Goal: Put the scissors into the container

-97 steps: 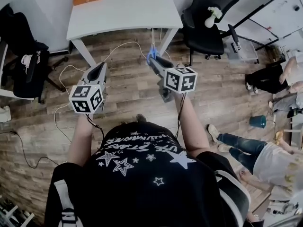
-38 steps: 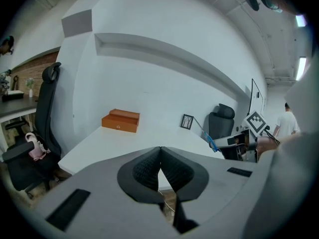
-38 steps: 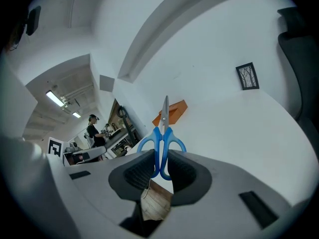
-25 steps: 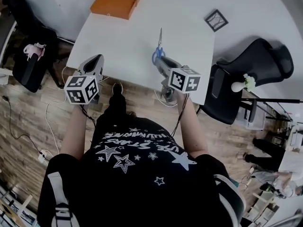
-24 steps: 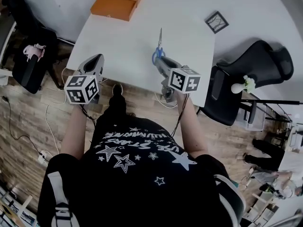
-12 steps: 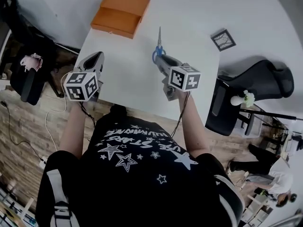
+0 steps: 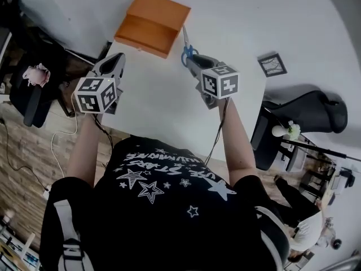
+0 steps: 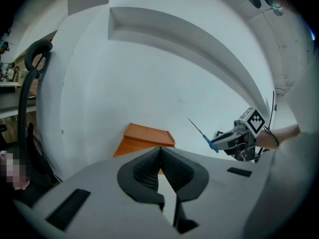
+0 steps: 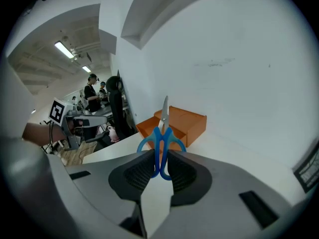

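My right gripper [image 7: 192, 61] [image 9: 160, 172] is shut on blue-handled scissors [image 7: 186, 49] [image 9: 161, 139], whose blades point up and forward toward the open orange box [image 7: 153, 23] [image 9: 177, 124] at the far end of the white table [image 7: 158, 95]. The scissor tips hang close to the box's right side. My left gripper [image 7: 115, 64] [image 8: 160, 169] is shut with nothing in it, near the table's left edge, just short of the orange box [image 8: 141, 139]. In the left gripper view the right gripper [image 8: 230, 139] with the scissors [image 8: 203, 135] shows at the right.
A small dark-framed picture [image 7: 273, 64] lies on the table at the right. A black office chair [image 7: 307, 117] stands right of the table, another dark chair [image 7: 25, 89] at the left. Cables lie on the wooden floor. People stand in the far background of the right gripper view.
I have walked up to the table from the floor. Both grippers have moved forward over it, and the scissors now sit beside the orange box.
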